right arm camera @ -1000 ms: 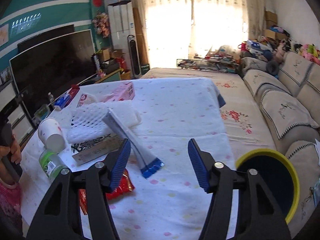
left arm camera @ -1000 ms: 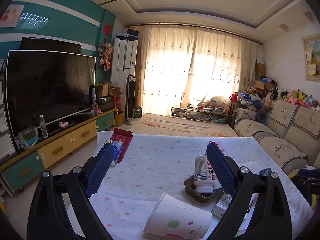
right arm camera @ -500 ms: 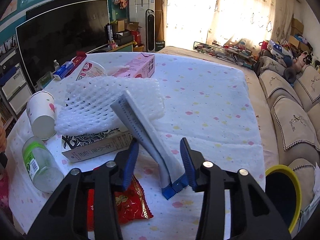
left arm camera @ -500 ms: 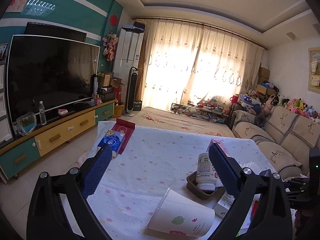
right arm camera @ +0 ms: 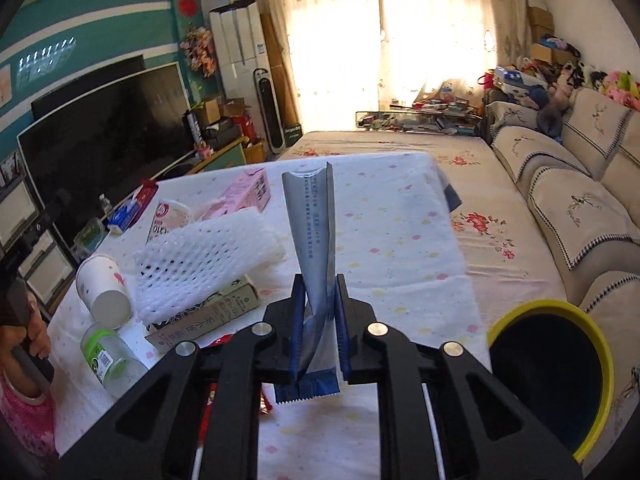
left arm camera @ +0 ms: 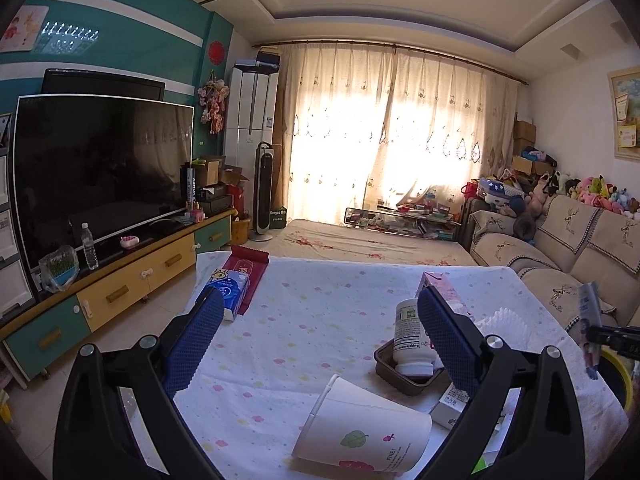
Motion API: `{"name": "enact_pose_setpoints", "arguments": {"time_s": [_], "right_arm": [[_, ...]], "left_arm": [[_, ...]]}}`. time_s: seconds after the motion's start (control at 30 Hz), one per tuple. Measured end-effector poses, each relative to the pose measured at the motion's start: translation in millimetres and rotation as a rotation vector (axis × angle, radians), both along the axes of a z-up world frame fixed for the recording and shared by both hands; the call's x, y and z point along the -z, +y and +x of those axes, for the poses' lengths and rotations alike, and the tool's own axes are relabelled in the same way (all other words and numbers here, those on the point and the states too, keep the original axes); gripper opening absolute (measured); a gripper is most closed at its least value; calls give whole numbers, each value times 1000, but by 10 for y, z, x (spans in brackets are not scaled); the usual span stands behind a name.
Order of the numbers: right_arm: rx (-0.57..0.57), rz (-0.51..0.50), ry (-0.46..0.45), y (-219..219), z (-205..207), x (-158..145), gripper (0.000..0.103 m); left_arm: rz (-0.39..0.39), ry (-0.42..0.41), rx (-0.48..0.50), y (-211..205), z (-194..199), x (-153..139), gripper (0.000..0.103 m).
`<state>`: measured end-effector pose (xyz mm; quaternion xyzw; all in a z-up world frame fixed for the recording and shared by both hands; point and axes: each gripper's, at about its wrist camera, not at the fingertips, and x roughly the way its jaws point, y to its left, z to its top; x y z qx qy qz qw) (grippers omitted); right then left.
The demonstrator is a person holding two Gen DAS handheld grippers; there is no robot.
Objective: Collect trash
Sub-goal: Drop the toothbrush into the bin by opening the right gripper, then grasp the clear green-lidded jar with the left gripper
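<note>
One brown tray point(left arm camera: 404, 378) holds a white bottle point(left arm camera: 412, 336); right claw point(right arm camera: 318, 324) closing on silver wrapper point(right arm camera: 314, 232), left claw point(left arm camera: 320, 332) wide.

Silver-blue wrapper point(right arm camera: 310, 240) — upright, twisted, perhaps empty — above the table

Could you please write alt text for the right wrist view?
The right hand-held gripper is closing on a long silver-blue wrapper, lifted above a cluttered dotted tablecloth. A yellow-rimmed bin stands at right; foam netting and a paper cup lie at left.
</note>
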<state>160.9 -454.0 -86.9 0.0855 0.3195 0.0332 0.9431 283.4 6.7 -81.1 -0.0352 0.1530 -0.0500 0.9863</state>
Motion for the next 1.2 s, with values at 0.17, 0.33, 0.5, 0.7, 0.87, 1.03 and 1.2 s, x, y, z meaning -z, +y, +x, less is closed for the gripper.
{"name": "enact_pose_setpoints", "arguments": {"time_s": [0.17, 0.33, 0.5, 0.7, 0.87, 1.03, 1.2], "right_arm": [[215, -11, -16, -575, -327, 4, 14], [402, -39, 35, -1120, -543, 214, 16], [486, -45, 74, -1436, -662, 413, 33], [549, -45, 52, -1532, -717, 452, 47], [518, -11, -92, -1198, -737, 307, 58], [455, -97, -248, -740, -732, 170, 65], [447, -182, -300, -539, -735, 96, 71]], "left_arm": [[6, 1, 5, -24, -15, 1, 96], [21, -4, 2, -54, -31, 11, 96], [27, 3, -1, -67, -19, 25, 96], [36, 2, 3, -92, -15, 20, 96], [63, -7, 8, -154, -35, 25, 96], [81, 13, 28, -265, -57, 28, 96], [63, 75, 107, -377, -297, 35, 96]]}}
